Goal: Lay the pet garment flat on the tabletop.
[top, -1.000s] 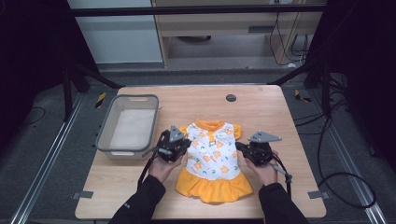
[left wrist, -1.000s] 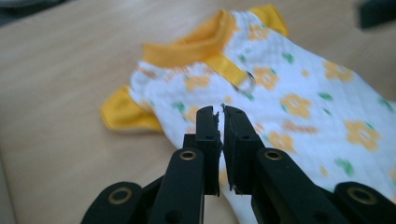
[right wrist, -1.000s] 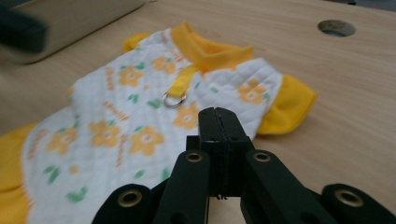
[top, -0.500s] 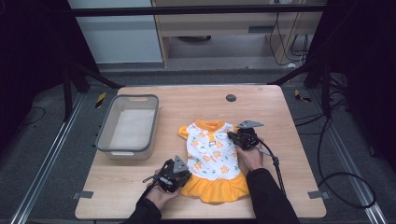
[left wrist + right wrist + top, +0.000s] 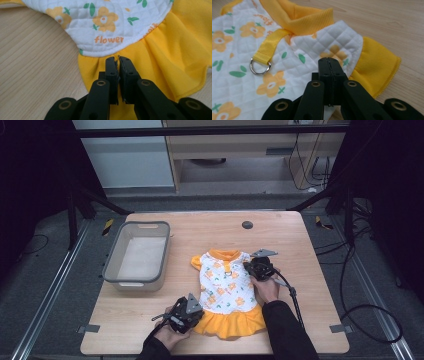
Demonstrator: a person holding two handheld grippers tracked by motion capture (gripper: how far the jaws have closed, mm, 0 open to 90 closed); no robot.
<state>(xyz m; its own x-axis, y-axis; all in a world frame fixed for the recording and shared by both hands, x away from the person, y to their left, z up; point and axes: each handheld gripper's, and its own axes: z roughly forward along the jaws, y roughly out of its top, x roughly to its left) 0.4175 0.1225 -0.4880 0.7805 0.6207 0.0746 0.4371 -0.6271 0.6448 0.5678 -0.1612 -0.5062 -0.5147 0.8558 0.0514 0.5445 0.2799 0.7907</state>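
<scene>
Here, the left gripper [image 5: 117, 58], jaws nearly closed, pinches the pet dress [image 5: 175, 50] at its yellow skirt; the right gripper [image 5: 328, 60], jaws closed, presses on the quilted shoulder.

My high view looks forward and down over the whole tabletop [image 5: 210, 227], while each tool's camera sits close along its jaws, all sharing the flowered dress [image 5: 225, 290].

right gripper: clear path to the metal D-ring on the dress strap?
Probably yes. The right gripper rests on the quilted shoulder, jaws shut; the D-ring lies exposed nearby on the dress, with nothing between them.
</scene>
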